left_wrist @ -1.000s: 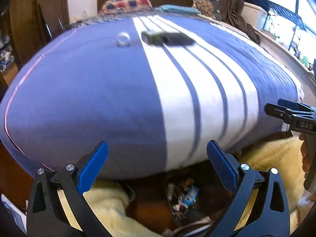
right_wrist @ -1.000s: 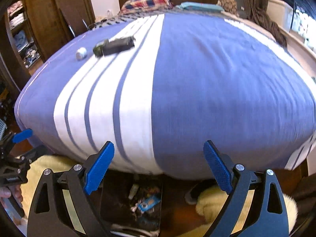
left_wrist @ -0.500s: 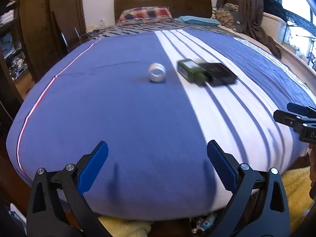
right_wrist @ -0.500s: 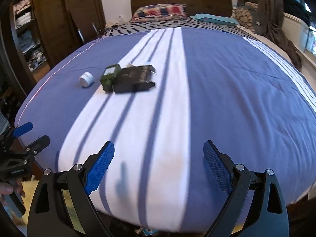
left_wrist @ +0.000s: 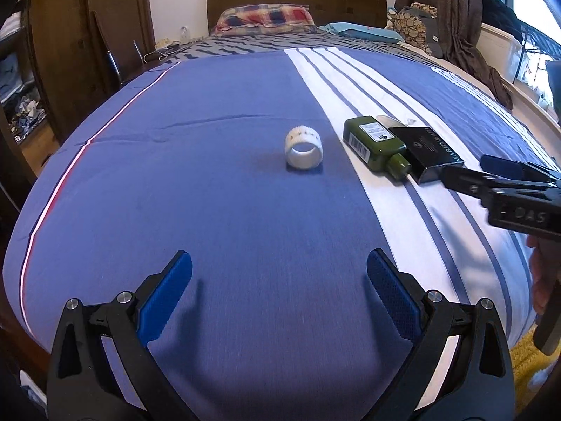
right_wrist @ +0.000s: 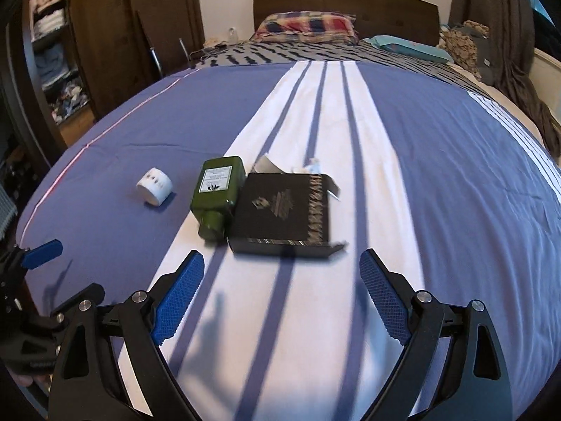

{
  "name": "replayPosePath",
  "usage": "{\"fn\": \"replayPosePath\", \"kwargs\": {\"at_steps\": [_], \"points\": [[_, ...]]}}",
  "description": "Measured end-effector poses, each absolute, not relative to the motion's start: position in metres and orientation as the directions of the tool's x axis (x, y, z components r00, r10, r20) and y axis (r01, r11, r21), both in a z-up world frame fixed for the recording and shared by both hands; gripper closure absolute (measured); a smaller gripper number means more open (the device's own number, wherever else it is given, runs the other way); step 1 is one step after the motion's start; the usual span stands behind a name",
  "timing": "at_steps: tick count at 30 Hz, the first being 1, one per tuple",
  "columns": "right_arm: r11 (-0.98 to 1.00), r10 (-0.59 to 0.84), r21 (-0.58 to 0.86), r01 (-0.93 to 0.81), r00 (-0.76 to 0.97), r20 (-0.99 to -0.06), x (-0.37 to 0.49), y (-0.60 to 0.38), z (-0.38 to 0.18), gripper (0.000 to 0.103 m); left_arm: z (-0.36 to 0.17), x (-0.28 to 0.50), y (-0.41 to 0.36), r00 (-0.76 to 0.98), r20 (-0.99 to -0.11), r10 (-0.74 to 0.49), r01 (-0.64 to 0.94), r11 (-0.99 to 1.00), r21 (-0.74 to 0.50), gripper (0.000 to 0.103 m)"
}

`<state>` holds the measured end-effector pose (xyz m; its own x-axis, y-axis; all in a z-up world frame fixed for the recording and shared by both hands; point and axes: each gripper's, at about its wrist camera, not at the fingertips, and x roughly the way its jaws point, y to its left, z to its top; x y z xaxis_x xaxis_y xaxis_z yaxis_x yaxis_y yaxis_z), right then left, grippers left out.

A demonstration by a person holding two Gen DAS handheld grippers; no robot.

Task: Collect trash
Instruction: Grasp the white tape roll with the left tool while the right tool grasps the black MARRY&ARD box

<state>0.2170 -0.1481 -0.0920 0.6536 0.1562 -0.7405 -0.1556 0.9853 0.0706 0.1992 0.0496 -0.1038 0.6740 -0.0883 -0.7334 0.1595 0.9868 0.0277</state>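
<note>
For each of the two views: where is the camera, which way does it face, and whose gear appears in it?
Left wrist: behind the left gripper, facing up the bed toward the headboard, centred on the white ring; the right gripper enters at right.
Right wrist: behind the right gripper, same heading, centred on the black box; the left gripper shows at left.
Shared: ring, green bottle, box, headboard.

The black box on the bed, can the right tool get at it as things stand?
Probably yes. The black box lies flat on the bedspread straight ahead of the open right tool, with bare cover between. The green bottle lies right against its left side, which may crowd one finger.
</note>
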Motion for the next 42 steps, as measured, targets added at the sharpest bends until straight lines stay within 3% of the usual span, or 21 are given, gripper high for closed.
{"fn": "replayPosePath", "kwargs": {"at_steps": [8,24,30,34,37,38,42], "points": [[0.992,0.089,0.010,-0.128,0.622,-0.778,0.243,-0.143,-0.105,0.021,-0.103,0.219,0.044,0.673,-0.734,-0.094,0.171,0.985,0.031,0.008],[0.994,0.083,0.025,-0.107,0.587,-0.806,0.265,-0.153,-0.114,0.020,-0.100,0.296,0.030,0.685,-0.722,-0.096,0.151,0.989,0.011,0.010],[0.994,0.075,0.010,-0.113,0.592,-0.803,0.263,-0.152,-0.114,0.030,-0.104,0.312,0.028,0.662,-0.741,-0.114,0.175,0.985,0.004,0.028],[0.992,0.079,0.004,-0.127,0.588,-0.805,0.257,-0.152,-0.113,0.030,-0.113,0.320,0.025,0.626,-0.769,-0.130,0.200,0.980,-0.003,0.051],[0.992,0.078,0.006,-0.123,0.586,-0.807,0.250,-0.156,-0.111,0.030,-0.116,0.320,0.024,0.618,-0.774,-0.139,0.213,0.977,-0.006,0.061],[0.993,0.078,0.009,-0.120,0.587,-0.806,0.247,-0.159,-0.111,0.030,-0.115,0.319,0.024,0.617,-0.773,-0.145,0.218,0.976,-0.009,0.069],[0.994,0.080,0.017,-0.112,0.589,-0.804,0.230,-0.167,-0.108,0.030,-0.114,0.309,0.022,0.620,-0.773,-0.133,0.224,0.974,0.012,0.072]]}}
